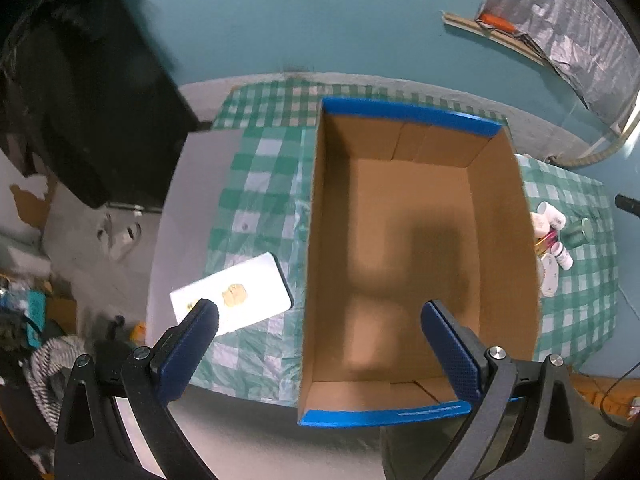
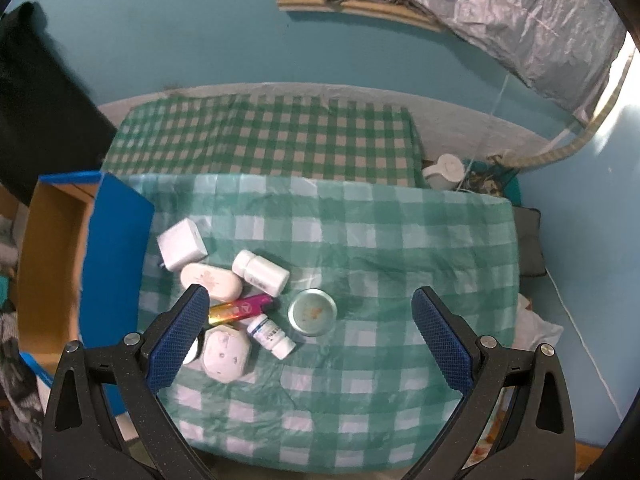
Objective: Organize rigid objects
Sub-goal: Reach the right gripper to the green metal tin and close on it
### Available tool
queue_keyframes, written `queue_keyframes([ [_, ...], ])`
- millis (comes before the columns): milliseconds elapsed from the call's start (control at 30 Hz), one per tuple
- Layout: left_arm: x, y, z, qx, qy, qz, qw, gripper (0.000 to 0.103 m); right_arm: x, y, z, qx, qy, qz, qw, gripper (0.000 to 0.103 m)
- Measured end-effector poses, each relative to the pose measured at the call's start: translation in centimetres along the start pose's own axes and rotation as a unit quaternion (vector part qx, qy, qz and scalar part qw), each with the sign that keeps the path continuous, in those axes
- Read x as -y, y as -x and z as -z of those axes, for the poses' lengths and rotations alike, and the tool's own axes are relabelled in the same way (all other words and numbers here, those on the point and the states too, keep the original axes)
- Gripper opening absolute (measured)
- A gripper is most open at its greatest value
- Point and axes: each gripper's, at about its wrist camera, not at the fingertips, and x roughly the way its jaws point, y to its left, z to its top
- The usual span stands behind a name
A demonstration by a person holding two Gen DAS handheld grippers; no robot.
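An empty cardboard box [image 1: 500,208] with blue rims sits on a green checked cloth; it also shows at the left of the right wrist view [image 2: 116,248]. My left gripper [image 1: 320,312] is open and empty above the box's near left wall. A white phone [image 1: 248,292] lies left of the box. My right gripper [image 2: 310,300] is open and empty above a cluster: a white charger [image 2: 182,244], white oval case [image 2: 212,280], white bottle [image 2: 260,272], pink and gold tube [image 2: 240,309], small blue-labelled bottle [image 2: 272,334], round tin [image 2: 312,312], white hexagonal case [image 2: 226,354].
A black cabinet [image 1: 92,120] stands left of the table. The table backs on a teal wall. A second checked cloth [image 2: 260,140] lies behind. A white jug [image 2: 444,172] and a dark cushion [image 2: 528,240] sit off the table's right side.
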Motion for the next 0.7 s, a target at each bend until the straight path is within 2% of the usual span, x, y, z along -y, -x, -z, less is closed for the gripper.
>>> queue_keyframes([
  [367,-1.9,-4.2,1.6,-0.037,0.011,0.014,0.9992,0.101,-0.3,-4.9,0.7,-0.032,0.027,0.003,0.999,0.101],
  [433,-1.8,-4.8,1.9,-0.043,0.008,0.02,0.9988,0.095,-0.1,-5.6,0.9,-0.033,0.025,0.003,0.999,0.101],
  [600,-1.7,-6.4,2.5,-0.07,0.003,0.027,0.9972,0.062,1.1,-7.3,1.6,-0.043,0.003,0.003,0.999,0.1],
  [667,-1.5,-6.9,2.7,-0.078,-0.002,0.022,0.9967,0.053,1.4,-7.6,1.9,-0.042,-0.003,-0.004,0.999,0.098],
  [700,-1.4,-7.0,2.8,-0.081,-0.003,0.023,0.9964,0.044,1.5,-7.8,2.1,-0.042,-0.004,-0.004,0.999,0.098],
])
